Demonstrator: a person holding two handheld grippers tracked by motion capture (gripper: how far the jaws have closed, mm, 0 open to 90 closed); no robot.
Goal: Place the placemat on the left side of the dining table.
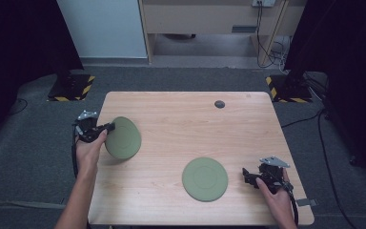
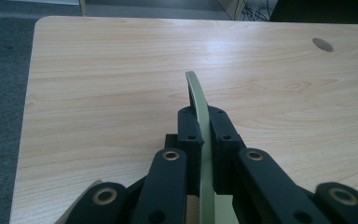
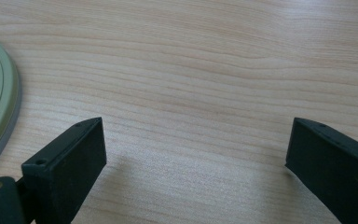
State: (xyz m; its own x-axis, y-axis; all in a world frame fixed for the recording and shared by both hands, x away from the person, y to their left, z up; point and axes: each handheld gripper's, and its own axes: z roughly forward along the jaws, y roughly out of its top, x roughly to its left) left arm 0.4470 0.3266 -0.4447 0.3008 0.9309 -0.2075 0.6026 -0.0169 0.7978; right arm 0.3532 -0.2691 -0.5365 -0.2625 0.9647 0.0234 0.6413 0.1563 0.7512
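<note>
holding one plate (image 1: 123, 138) tilted up in left gripper (image 1: 108, 127), jaws clamped; other plate (image 1: 204, 179) flat on surface (image 1: 181, 124), right gripper (image 1: 247, 175) jaws apart, empty.

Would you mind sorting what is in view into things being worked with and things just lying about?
In hand:
- tilted green plate, clamped by its rim in the left gripper
- flat green plate beside the open right gripper

Just there:
- dark round spot in the table
- cables on the floor
</note>
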